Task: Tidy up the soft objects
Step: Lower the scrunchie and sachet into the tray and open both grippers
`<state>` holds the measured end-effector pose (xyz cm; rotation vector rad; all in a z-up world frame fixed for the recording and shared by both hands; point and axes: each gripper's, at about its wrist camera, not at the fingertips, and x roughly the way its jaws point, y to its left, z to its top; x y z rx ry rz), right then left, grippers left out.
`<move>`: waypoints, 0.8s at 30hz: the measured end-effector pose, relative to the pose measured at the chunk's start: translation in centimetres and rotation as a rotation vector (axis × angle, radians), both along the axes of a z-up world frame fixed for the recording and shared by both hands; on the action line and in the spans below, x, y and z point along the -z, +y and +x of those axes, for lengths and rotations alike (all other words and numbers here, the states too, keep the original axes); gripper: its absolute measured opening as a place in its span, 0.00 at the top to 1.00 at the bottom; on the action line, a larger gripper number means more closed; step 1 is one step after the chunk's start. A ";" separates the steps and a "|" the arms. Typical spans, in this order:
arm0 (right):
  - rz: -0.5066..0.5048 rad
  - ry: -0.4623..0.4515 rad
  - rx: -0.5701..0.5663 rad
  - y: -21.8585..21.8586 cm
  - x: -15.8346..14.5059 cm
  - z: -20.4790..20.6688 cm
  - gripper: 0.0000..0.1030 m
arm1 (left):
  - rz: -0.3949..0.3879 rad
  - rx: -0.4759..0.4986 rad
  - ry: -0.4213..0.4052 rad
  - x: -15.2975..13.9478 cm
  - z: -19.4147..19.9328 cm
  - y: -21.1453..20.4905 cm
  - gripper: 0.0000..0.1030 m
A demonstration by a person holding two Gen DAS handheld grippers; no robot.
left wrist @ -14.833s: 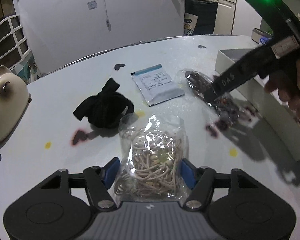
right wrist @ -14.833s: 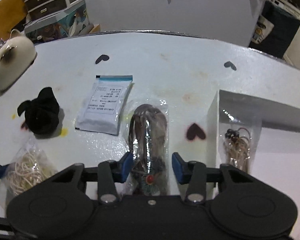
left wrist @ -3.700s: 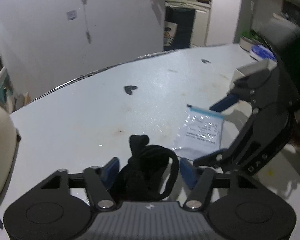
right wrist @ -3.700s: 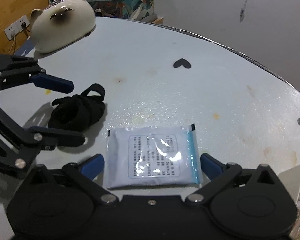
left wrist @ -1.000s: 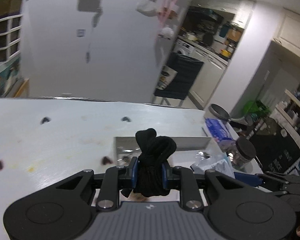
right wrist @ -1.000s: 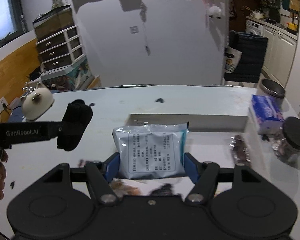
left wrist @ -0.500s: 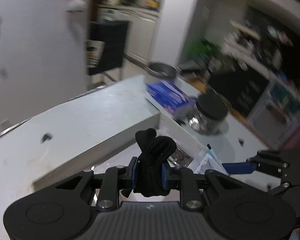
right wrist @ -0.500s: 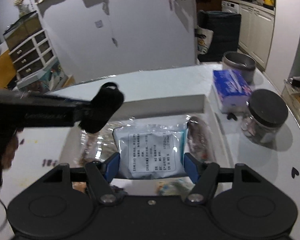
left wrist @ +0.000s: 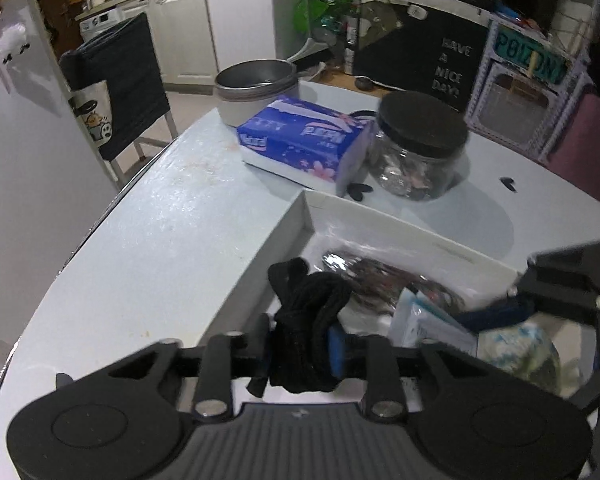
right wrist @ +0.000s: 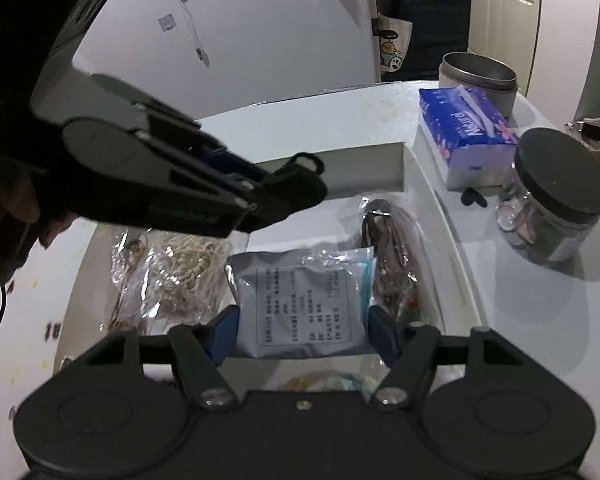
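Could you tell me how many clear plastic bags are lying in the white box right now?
2: the beige-cord bag at the box left, the dark-cord bag at its right. More may hide beneath the right gripper.

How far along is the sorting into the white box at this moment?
Done: a bag of pale cord and a bag with a dark strap already lie inside the white box. In hand: the left gripper, jaws just opening, has the black fabric bundle between them over the box; the right gripper grips the white packet above it. Left: release both.
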<state>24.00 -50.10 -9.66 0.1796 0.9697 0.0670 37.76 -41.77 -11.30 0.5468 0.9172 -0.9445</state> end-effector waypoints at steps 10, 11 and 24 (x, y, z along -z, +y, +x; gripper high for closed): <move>0.055 0.001 0.058 -0.1 2.3 1.9 0.12 | -0.147 -0.195 0.090 -1.6 0.6 2.9 0.30; 0.055 -0.005 0.059 -0.1 2.1 1.8 0.09 | -0.163 -0.213 0.094 -2.0 0.5 3.4 0.30; 0.062 -0.093 -0.015 -0.1 -3.2 -2.1 0.07 | -0.294 -0.379 0.055 -7.0 -5.7 8.2 0.14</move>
